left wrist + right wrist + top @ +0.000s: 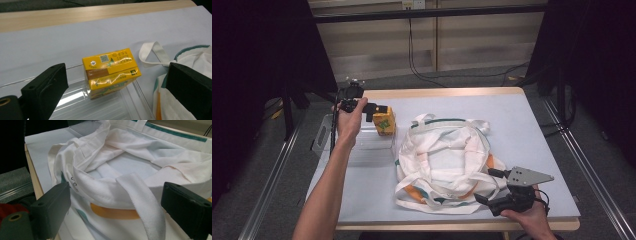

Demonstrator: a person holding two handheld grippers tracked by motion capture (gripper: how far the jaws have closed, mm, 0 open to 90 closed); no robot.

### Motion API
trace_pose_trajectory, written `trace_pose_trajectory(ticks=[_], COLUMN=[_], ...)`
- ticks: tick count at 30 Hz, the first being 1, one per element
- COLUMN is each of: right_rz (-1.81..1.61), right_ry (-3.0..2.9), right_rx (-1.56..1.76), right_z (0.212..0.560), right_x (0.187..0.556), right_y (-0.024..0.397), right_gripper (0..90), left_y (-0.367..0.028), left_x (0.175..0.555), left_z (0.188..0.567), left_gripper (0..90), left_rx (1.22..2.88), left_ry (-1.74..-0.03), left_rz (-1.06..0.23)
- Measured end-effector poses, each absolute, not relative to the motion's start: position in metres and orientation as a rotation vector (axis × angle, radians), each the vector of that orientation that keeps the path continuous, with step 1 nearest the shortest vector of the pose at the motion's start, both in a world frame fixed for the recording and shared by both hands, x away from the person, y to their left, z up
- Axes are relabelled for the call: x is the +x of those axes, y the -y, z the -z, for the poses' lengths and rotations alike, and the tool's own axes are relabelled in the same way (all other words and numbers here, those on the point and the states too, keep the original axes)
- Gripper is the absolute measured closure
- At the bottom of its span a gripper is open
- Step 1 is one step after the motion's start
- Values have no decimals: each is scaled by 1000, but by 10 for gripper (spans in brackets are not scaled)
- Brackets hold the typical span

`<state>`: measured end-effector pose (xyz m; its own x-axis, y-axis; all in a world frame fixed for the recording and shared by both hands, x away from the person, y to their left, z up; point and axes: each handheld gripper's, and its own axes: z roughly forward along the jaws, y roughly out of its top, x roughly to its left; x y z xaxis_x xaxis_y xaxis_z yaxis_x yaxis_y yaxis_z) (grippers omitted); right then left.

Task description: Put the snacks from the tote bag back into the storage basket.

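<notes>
Box point(111, 72) sits at the tray point(75, 107) corner between your spread left claw point(117, 92); a bump could tip it. Right claw point(116, 213) is spread too.

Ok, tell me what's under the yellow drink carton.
The yellow drink carton stands in a clear plastic tray on the pale table. The tray floor beneath the carton is covered.

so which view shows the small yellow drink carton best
The left gripper view: the small yellow drink carton sits close and sharp in the clear plastic tray, printed top readable, between open jaws. The high view shows it small and far, beside the left gripper.
</notes>
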<state>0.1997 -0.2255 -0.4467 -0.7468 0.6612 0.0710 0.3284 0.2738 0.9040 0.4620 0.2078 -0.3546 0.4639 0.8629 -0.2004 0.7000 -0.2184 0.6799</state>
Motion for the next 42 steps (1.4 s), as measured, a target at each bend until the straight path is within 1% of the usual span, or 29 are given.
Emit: trace_pose_trajectory(ticks=[5, 6, 8, 11, 15, 17, 20, 25, 26, 28, 31, 37, 39, 42], right_rz=[-1464, -1465, -1467, -1469, -1461, -1462, -1459, -1460, -1458, -1462, -1457, -1464, -1463, -1462], right_ry=[-2227, -2225, -2224, -2223, -2219, -2218, -2218, -2208, -2209, -2213, -2214, -2205, -2204, -2203], right_rx=[902, 902, 903, 905, 908, 911, 912, 921, 918, 916, 920, 939, 940, 941], right_z=[447, 447, 447, 447, 447, 447, 447, 446, 446, 447, 447, 447, 447, 447], right_x=[200, 201, 202, 202, 202, 203, 202, 202, 202, 203, 203, 205, 205, 205], right_y=[227, 227, 227, 227, 227, 227, 227, 229, 229, 228, 228, 229, 229, 229], right_gripper=[87, 86, 85, 85, 85, 85, 85, 86, 86, 86, 86, 86, 86, 86], left_y=[-215, -216, -220, -229, -236, -239, -240, -246, -248, -253, -258, -266, -269, -272], left_x=[443, 439, 431, 421, 401, 391, 373, 349, 345, 339, 326, 300, 291, 281], left_z=[358, 360, 362, 362, 359, 357, 356, 361, 363, 369, 377, 392, 397, 405], left_gripper=[37, 38, 38, 38, 37, 37, 37, 39, 39, 40, 40, 34, 34, 32], left_rx=[1968, 1986, 1967, 1955, 1938, 1957, 1933, 1924, 1929, 1927, 1937, 1948, 1962, 1963], left_ry=[-1213, -1204, -1195, -1156, -1113, -1062, -1022, -1006, -1023, -1028, -1029, -981, -958, -950], left_rz=[-329, -330, -354, -353, -379, -408, -437, -444, -465, -420, -424, -423, -456, -449])
